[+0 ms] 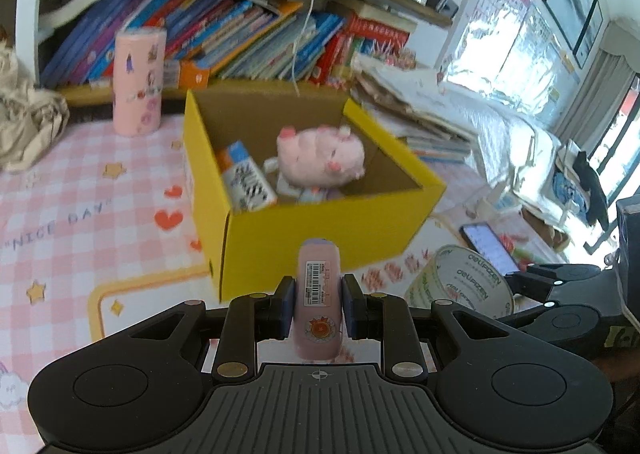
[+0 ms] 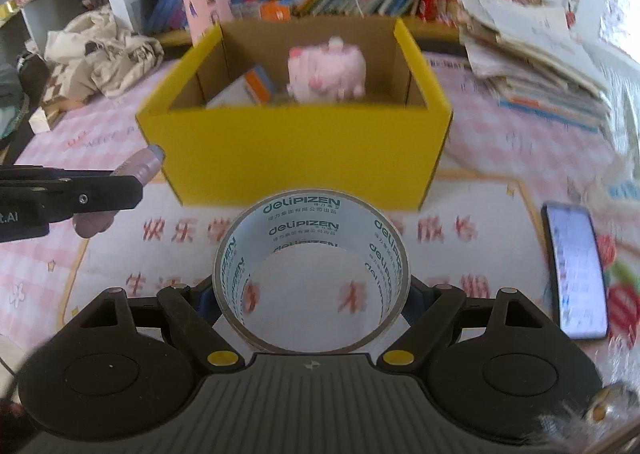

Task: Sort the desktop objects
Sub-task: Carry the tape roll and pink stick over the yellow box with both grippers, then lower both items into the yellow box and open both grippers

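A yellow cardboard box [image 1: 320, 238] [image 2: 300, 158] stands on the pink checked mat. Inside lie a pink plush pig [image 1: 320, 156] [image 2: 326, 70] and an orange and blue packet [image 1: 246, 178]. My left gripper [image 1: 317, 300] is shut on a small pink tube [image 1: 318, 302] and holds it in front of the box; the tube also shows in the right wrist view [image 2: 140, 170]. My right gripper [image 2: 312, 294] is shut on a roll of clear tape [image 2: 312, 274], held in front of the box; the tape also shows in the left wrist view [image 1: 460, 286].
A pink tumbler [image 1: 138, 82] stands behind the box to the left. A phone [image 2: 576, 270] lies on the mat at the right. Stacked papers [image 2: 536, 58] and a shelf of books [image 1: 240, 38] are behind. A crumpled bag [image 2: 108, 50] lies at the left.
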The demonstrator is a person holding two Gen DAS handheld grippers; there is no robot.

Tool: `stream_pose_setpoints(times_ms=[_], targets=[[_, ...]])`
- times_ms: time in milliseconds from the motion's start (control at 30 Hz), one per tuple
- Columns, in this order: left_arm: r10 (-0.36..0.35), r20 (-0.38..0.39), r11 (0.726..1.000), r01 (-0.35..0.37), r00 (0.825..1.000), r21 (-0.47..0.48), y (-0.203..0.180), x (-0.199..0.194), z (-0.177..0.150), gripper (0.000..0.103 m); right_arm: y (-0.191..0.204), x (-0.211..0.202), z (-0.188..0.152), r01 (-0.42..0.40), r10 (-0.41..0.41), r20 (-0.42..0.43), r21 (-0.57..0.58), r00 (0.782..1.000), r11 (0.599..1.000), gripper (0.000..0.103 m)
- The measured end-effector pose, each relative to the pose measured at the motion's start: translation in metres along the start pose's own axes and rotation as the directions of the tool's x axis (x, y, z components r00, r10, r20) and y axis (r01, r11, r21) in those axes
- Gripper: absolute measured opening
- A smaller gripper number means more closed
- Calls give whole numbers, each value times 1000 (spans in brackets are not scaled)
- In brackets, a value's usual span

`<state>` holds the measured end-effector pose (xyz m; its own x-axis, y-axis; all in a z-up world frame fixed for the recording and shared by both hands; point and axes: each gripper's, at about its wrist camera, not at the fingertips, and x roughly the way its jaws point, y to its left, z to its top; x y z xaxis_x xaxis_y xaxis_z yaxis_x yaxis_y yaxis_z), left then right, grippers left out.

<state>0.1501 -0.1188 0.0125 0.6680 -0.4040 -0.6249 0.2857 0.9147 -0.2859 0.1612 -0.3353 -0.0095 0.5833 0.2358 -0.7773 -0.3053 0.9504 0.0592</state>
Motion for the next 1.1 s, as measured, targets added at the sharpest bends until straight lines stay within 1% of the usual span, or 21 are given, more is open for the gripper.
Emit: stream_pose_setpoints(times_ms=[167, 367, 533, 633, 700, 833, 933, 1100], targets=[[29, 81, 1000, -29, 996, 7, -11, -1, 22, 23, -10, -10, 28, -45, 49, 85, -54, 995, 998, 82], [81, 154, 996, -86, 985, 24, -17, 5, 47, 23, -21, -16, 65, -75, 96, 186, -113, 978, 991, 82], [143, 188, 989, -149, 972, 15, -11, 21, 69, 23, -25, -3, 94, -72, 109, 225, -167, 968, 983, 82], [167, 196, 984, -177, 966, 32, -8, 33, 81, 23, -22, 12, 111, -65, 116, 240, -211, 964, 975, 82], [180, 193, 980, -193, 965, 49, -6, 44, 91, 23, -18, 22, 121, -56, 117, 251, -238, 961, 970, 82], [210, 154, 972, -223, 965, 76, 2, 69, 100, 23, -6, 55, 138, -19, 105, 241, -334, 965, 942, 82], [231, 112, 965, -242, 967, 98, 8, 86, 100, 23, 2, 80, 142, -9, 101, 199, -415, 975, 910, 82], [250, 48, 959, -254, 967, 123, 17, 110, 96, 23, 14, 110, 136, -18, 102, 130, -529, 986, 848, 82]])
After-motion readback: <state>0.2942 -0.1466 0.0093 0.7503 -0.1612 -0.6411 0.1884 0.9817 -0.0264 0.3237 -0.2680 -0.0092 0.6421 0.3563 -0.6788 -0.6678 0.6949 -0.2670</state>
